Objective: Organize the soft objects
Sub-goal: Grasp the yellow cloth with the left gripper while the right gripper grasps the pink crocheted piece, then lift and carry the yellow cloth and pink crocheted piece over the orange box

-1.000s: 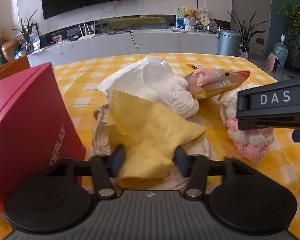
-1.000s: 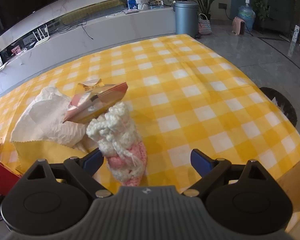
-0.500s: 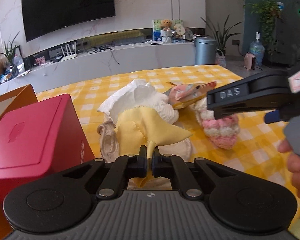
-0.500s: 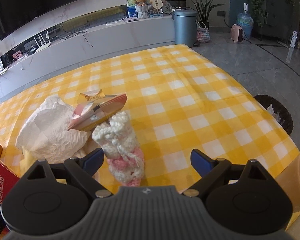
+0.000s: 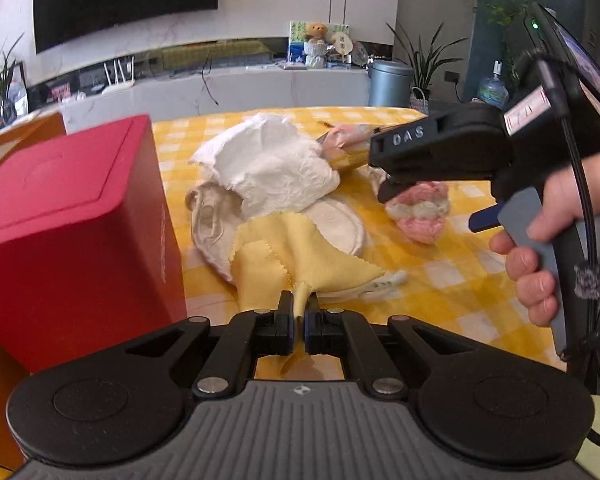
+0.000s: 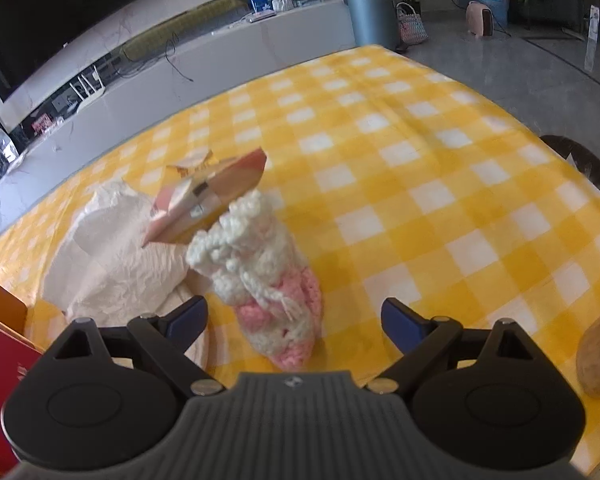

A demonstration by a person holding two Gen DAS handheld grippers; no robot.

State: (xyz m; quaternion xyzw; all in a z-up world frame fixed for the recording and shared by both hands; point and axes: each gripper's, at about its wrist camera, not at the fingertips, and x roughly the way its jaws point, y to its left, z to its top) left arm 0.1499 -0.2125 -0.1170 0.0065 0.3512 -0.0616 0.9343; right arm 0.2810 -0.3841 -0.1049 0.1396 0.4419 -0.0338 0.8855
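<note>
Left wrist view shows the left hand-held gripper [image 5: 299, 320] clamped on a corner of the yellow cloth [image 5: 296, 256], which trails over the beige pad [image 5: 340, 228] on the checked desk [image 5: 460, 280], just beside the red box [image 5: 72, 224]. Right hand-held gripper [image 6: 294, 318] stands wide apart and empty, hovering over the knitted pouch [image 6: 268, 276], which lies beside the white tissue [image 6: 112, 252] and the pink packet [image 6: 212, 192].
</note>
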